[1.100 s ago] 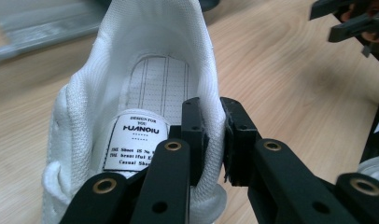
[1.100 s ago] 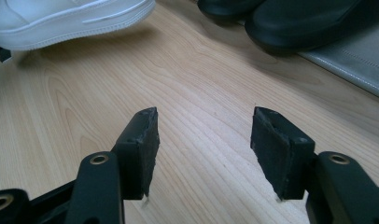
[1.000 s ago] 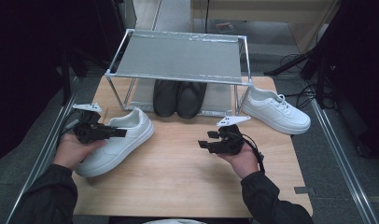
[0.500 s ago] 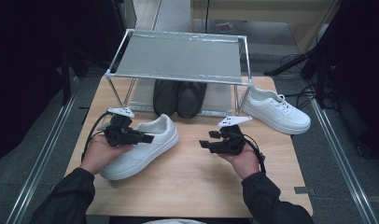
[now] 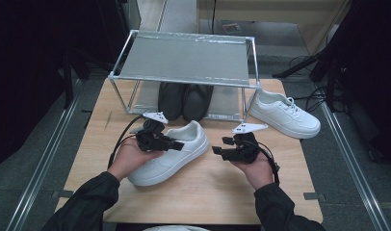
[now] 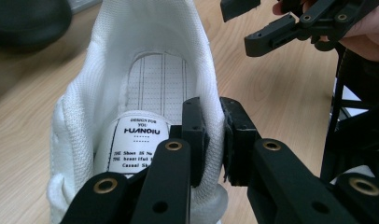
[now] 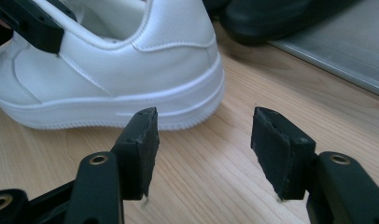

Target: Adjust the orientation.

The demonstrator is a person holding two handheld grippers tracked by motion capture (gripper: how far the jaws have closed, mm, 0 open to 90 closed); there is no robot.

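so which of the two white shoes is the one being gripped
The white sneaker mid-table: the left gripper pinches its collar wall. The other white sneaker sits untouched right of the rack.

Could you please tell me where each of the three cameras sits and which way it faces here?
High view: above the person's side, looking forward and down on the wooden table; both forearms enter from below.
Left gripper view: on the left gripper, looking into the white leather sneaker whose collar its jaws pinch.
Right gripper view: on the right gripper, jaws open, facing that sneaker's heel.
All three views show this sneaker.
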